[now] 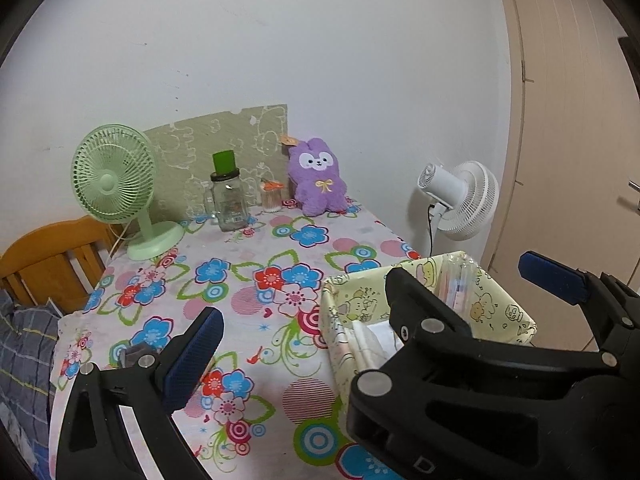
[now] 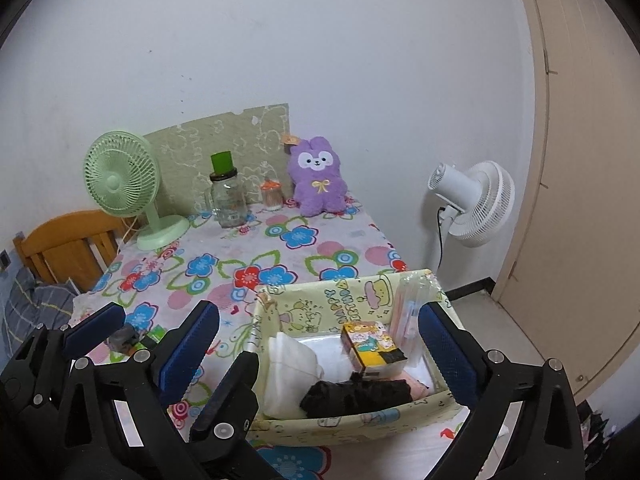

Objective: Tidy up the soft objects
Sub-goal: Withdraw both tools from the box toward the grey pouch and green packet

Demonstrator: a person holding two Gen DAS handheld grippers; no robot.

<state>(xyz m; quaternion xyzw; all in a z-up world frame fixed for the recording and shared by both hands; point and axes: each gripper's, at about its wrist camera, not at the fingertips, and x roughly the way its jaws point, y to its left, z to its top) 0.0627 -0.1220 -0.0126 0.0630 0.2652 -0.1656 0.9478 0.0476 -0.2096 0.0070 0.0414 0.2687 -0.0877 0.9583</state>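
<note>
A purple plush bunny (image 2: 318, 178) sits upright against the wall at the far edge of the flowered table. At the near right corner stands a yellow cartoon-print basket (image 2: 360, 420). It holds a white cloth (image 2: 288, 360), a black soft item (image 2: 360, 396) and a small yellow box (image 2: 372, 344). My right gripper (image 2: 318, 312) is open and straddles the basket without pressing it. My left gripper (image 1: 320, 314) is open too. Its left finger (image 1: 196, 356) hangs over the tablecloth, and its right finger is hidden behind the right gripper (image 1: 460, 268).
A green desk fan (image 1: 114, 176), a glass jar with a green lid (image 1: 228, 200) and a cotton-swab pot (image 1: 272, 196) line the back. A white floor fan (image 1: 460, 200) stands right of the table. A wooden headboard (image 1: 52, 256) is left. A small grey object (image 2: 124, 338) lies near the left finger.
</note>
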